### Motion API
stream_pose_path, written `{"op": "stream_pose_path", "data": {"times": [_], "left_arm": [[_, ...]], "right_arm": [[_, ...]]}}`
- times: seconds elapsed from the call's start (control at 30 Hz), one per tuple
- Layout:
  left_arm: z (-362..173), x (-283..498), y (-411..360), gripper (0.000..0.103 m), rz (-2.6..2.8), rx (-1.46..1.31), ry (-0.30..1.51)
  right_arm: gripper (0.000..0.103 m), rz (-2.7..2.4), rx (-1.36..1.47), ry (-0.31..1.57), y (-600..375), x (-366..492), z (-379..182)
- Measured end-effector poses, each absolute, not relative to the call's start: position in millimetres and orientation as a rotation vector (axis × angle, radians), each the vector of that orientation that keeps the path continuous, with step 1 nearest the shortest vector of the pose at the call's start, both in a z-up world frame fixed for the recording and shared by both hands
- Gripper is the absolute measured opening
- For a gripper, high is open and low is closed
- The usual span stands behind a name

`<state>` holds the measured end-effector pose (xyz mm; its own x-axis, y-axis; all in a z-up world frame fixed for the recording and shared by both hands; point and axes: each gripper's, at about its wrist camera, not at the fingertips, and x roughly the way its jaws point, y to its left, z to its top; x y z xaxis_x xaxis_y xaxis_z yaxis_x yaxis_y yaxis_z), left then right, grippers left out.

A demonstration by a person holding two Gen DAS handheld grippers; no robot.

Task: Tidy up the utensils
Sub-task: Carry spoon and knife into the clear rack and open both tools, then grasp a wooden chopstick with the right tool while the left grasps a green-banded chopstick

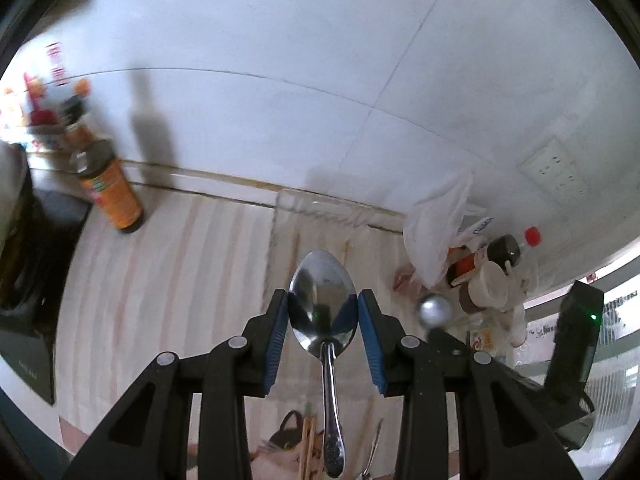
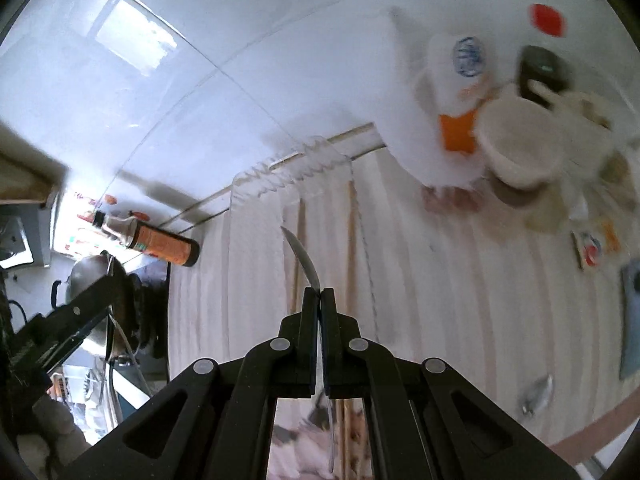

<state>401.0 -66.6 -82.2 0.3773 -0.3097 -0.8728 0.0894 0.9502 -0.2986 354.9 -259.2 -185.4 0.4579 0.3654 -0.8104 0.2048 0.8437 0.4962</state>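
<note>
White tiled wall (image 1: 280,40) across the far side; pale striped counter (image 1: 168,272) below it. Clear plastic rack (image 1: 320,208) against the wall at counter's far edge, two chopsticks (image 2: 351,232) lying in it, seen in right wrist view. Orange-labelled bottle (image 1: 110,184) far left by the wall, dark stove (image 1: 32,280) to its left. Clutter far right: white bag (image 1: 436,220), cream bowl (image 1: 490,280), red-capped bottle (image 1: 528,248).

Left gripper (image 1: 323,312) clamped on a steel spoon (image 1: 323,304), blue pads (image 1: 280,332) pressing both sides of the bowl, handle hanging down toward camera, bowl facing the lens, held up above the counter in front of the rack. Right gripper (image 2: 320,294) shut tight on a second spoon (image 2: 306,258), seen edge-on, curved tip pointing far toward the rack, handle trailing below the fingers. More utensils on the near counter under both grippers, blurred.
</note>
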Motion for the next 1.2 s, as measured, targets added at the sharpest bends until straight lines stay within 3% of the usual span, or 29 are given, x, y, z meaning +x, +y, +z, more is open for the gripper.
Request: {"op": "stream_pose_path", "data": {"times": [0.07,0.2,0.23,0.33,0.37,0.4,0.43,0.47,0.67,0.73,0.87,1.0,1.2], "left_arm": [[-97.2,420.1,-74.5,0.033,-0.246,-0.203,1.209],[-114.5,428.7,-75.1,0.033,-0.184,-0.135,1.238],[-114.4,423.7,-71.9,0.038,-0.175,-0.125,1.22],[-111.8,398.3,-61.2,0.079,-0.106,-0.065,1.142],[-112.3,388.8,-59.1,0.083,-0.079,-0.043,1.105],[-116.0,374.7,-54.2,0.086,-0.041,-0.018,1.06],[-120.2,367.0,-51.8,0.098,-0.014,-0.004,1.045],[-127.6,358.2,-49.1,0.103,0.006,0.009,1.046],[-201.5,308.1,-37.0,0.103,0.088,0.084,1.196],[-225.8,292.7,-34.9,0.103,0.106,0.101,1.25],[-262.2,270.8,-36.2,0.103,0.113,0.15,1.322],[-276.3,259.9,-39.3,0.103,0.102,0.177,1.348],[-284.3,251.2,-67.1,0.102,-0.025,0.125,1.401]], "right_arm": [[0.003,0.103,0.593,1.153,-257.1,375.1,-197.3],[0.021,0.058,0.573,1.162,-261.6,379.1,-203.9],[0.024,0.055,0.562,1.155,-263.7,375.1,-202.7],[0.041,0.014,0.494,1.13,-268.4,348.3,-200.8],[0.047,-0.015,0.465,1.128,-269.7,337.3,-204.0],[0.059,-0.045,0.442,1.127,-269.8,330.1,-208.0],[0.065,-0.074,0.421,1.118,-270.6,319.4,-213.3],[0.065,-0.092,0.41,1.109,-271.3,305.1,-221.9],[0.063,-0.055,0.471,1.253,-260.0,261.7,-282.4],[0.049,-0.015,0.478,1.302,-245.5,255.2,-302.9],[0.042,0.023,0.425,1.383,-210.6,246.7,-341.0],[0.034,-0.039,0.306,1.407,-189.2,240.3,-359.5],[0.034,-0.087,0.352,1.369,-207.1,215.9,-355.5]]}}
